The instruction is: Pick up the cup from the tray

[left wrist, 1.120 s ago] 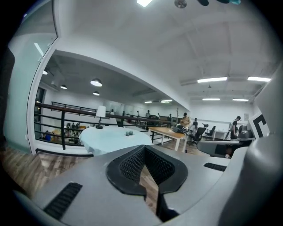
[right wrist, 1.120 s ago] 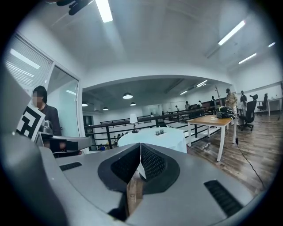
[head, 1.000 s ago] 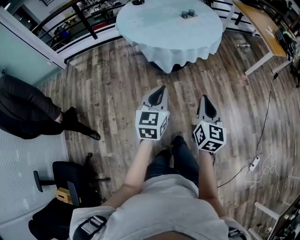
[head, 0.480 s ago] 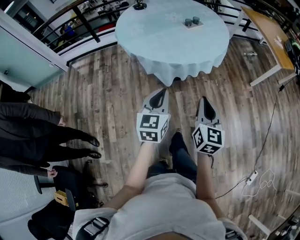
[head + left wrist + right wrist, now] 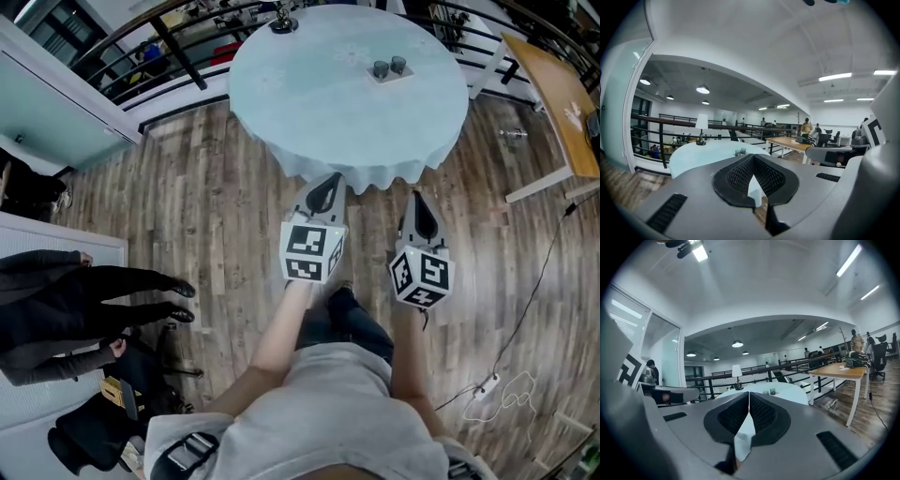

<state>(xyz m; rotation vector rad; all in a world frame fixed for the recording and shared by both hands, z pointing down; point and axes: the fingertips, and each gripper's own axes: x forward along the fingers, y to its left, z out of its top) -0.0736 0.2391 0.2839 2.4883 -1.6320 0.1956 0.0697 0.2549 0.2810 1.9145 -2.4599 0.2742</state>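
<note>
Head view: the round worktop [image 5: 309, 103] fills the upper centre of the frame. The tray [image 5: 392, 79] sits toward its upper right, holding two dark cups [image 5: 380, 68] close side by side. Left gripper [image 5: 328, 180] and right gripper [image 5: 416, 197] hang side by side over the wood floor [image 5: 216, 206], at the worktop's lower edge and well apart from the tray. Both forearms reach straight ahead from the body, noses aimed up the frame and roughly level.

Left gripper view: the jaws are pressed together with nothing between them. The cups show small just above the jaw tips, and a lamp [image 5: 701, 125] stands at the worktop's far left.

Right gripper view: these jaws are also closed tight and empty. The cups lie just right of the jaw line, far off.

Risks, as I judge them:
- The tray lies toward the far side, so the reach runs across the cloth, and a low forearm could drag the cloth and shift the tray.
- Either gripper must open before it arrives, or a closed nose would push a cup over.
- The cups stand so close that one jaw has to enter the narrow gap between them and could knock the neighbour.
- The task names only one cup, so which to take is unclear.
</note>
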